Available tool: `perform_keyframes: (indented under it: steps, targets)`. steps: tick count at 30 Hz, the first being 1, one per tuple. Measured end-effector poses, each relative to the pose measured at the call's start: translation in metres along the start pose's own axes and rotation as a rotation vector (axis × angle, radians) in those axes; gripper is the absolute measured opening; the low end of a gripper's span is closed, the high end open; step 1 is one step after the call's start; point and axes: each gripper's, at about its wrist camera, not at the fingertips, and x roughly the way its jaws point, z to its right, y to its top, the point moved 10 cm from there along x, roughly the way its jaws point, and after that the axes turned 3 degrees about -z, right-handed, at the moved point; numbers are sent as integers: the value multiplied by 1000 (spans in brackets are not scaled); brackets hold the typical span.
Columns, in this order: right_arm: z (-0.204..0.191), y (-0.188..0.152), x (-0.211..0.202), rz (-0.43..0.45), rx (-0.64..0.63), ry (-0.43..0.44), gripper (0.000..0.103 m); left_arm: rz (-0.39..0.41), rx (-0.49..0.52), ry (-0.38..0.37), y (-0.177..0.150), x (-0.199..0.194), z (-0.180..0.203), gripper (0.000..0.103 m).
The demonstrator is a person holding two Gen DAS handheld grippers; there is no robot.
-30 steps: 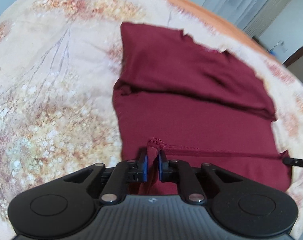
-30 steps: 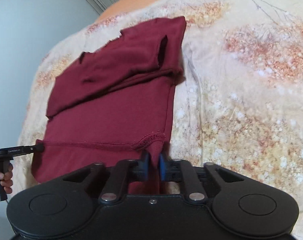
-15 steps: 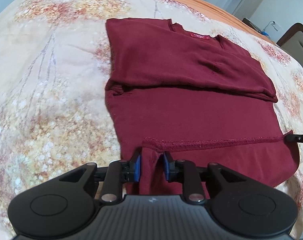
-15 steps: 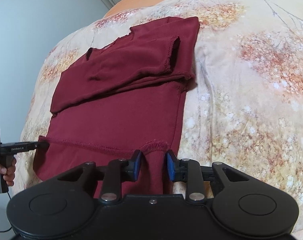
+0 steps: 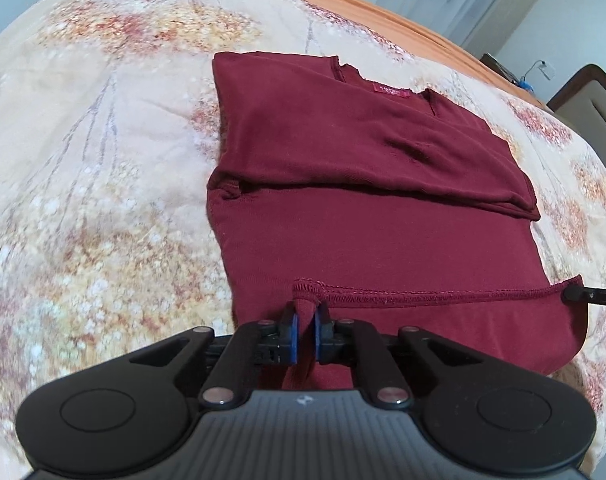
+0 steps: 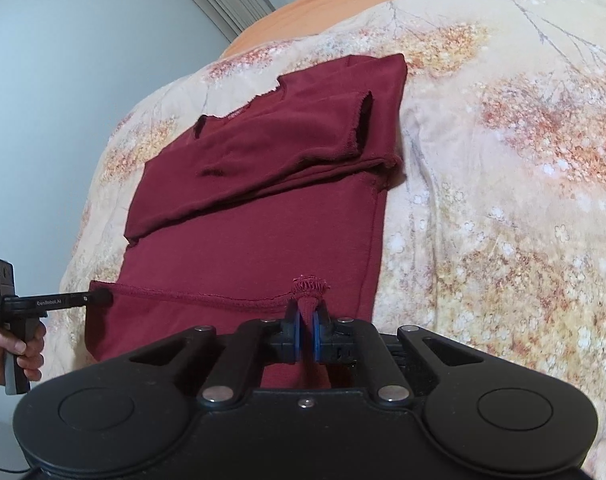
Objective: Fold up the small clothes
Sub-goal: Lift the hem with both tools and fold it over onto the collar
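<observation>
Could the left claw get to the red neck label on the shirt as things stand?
Probably not right now: the left claw is shut on the hem of the maroon shirt. The label lies uncovered at the far end.

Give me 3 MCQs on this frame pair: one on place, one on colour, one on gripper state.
1. What does the shirt lie on?
A. floral bedspread
B. wooden table
C. tiled floor

2. What colour is the shirt?
A. navy
B. maroon
C. white

3. What is the left hand-held gripper doing?
A. open above the shirt
B. shut on the shirt's hem
C. shut on nothing

Key: A, the floral bedspread surrounds the shirt; B, the fabric is dark red in both views; B, the hem is pinched between its blue pads, as at the right hand-held gripper.
</observation>
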Motion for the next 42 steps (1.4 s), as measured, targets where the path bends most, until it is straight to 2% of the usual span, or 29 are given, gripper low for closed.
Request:
perform_keyframes:
  steps: [12,21,32,42]
  targets:
    - [-22,3,-33,77,-3,33,5,37,-33,-19,-6,-28,9,7]
    - [-35,24,-40,108,-46,40,5,79,-42,-20,3,-43,8,6]
    - [-62,85,-48,166,-153,57,5,174,-23,-44,64,-56,21,6]
    - [-63,142,-45,224,-159,64,5,264,20,-69,132,-63,29,6]
